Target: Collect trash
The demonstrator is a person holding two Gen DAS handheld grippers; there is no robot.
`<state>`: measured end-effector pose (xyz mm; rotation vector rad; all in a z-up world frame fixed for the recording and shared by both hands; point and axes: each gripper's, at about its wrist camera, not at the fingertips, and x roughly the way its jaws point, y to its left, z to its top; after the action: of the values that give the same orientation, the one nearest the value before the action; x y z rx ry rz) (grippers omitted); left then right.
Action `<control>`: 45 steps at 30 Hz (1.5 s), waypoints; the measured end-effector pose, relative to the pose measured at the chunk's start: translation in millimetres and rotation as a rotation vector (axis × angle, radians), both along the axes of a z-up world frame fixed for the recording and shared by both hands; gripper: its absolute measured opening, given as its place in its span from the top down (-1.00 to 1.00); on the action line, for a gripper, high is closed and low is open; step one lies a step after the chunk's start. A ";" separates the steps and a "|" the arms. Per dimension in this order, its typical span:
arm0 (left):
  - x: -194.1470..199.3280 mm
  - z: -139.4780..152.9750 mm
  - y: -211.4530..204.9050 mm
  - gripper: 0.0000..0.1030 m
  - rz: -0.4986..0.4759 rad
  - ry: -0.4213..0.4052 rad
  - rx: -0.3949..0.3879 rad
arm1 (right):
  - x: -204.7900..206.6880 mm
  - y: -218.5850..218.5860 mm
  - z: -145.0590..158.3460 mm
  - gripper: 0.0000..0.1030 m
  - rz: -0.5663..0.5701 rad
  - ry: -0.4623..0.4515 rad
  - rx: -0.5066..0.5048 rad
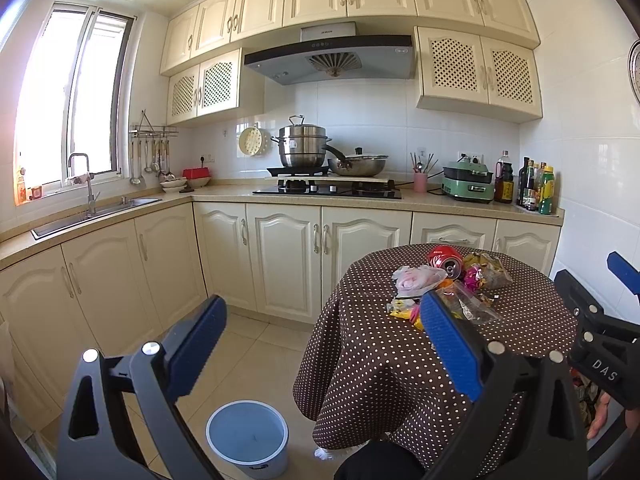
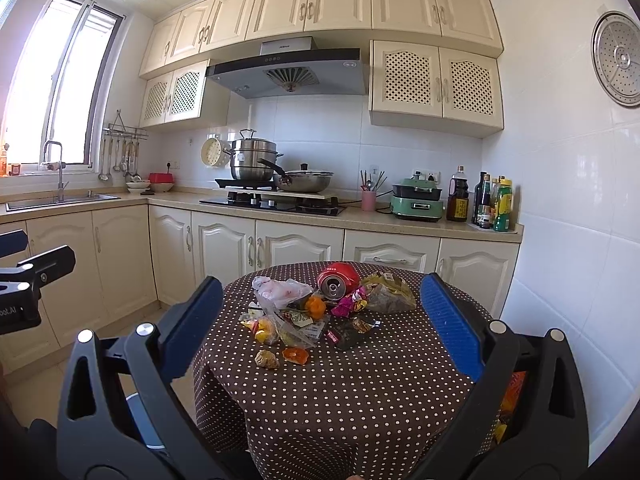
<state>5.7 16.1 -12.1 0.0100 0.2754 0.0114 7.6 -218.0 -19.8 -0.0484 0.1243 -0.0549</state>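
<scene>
A heap of trash lies on the round table (image 2: 360,380) with the brown dotted cloth: a crushed red can (image 2: 338,278) (image 1: 445,260), a clear plastic bag (image 2: 280,290) (image 1: 416,278), candy wrappers (image 2: 352,304), orange peel (image 2: 296,355) and a dark snack bag (image 2: 390,290). A pale blue bin (image 1: 248,436) stands on the floor left of the table. My left gripper (image 1: 320,324) is open and empty, above the floor beside the table. My right gripper (image 2: 322,308) is open and empty, held back from the heap.
Cream cabinets and a counter run along the back with a hob (image 1: 328,190), pots, a green cooker (image 1: 468,182) and bottles (image 1: 536,186). A sink (image 1: 96,212) sits under the window at left. The white tiled wall (image 2: 560,240) is close on the table's right.
</scene>
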 end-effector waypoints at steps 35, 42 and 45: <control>113.3 -51.6 -79.8 -0.85 -0.325 0.302 -0.083 | 58.9 -77.4 -52.6 -0.88 -0.099 0.209 0.119; 159.1 -49.1 -117.8 -0.85 -0.359 0.331 -0.097 | 76.9 -88.1 -62.7 -0.88 -0.066 0.246 0.126; 179.8 -51.2 -127.2 -0.84 -0.358 0.360 -0.114 | 86.7 -90.3 -66.9 -0.88 -0.050 0.272 0.131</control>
<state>185.5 -111.1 -63.3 -0.0528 0.6308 -0.3653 94.3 -308.3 -86.7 0.0787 0.4005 -0.0894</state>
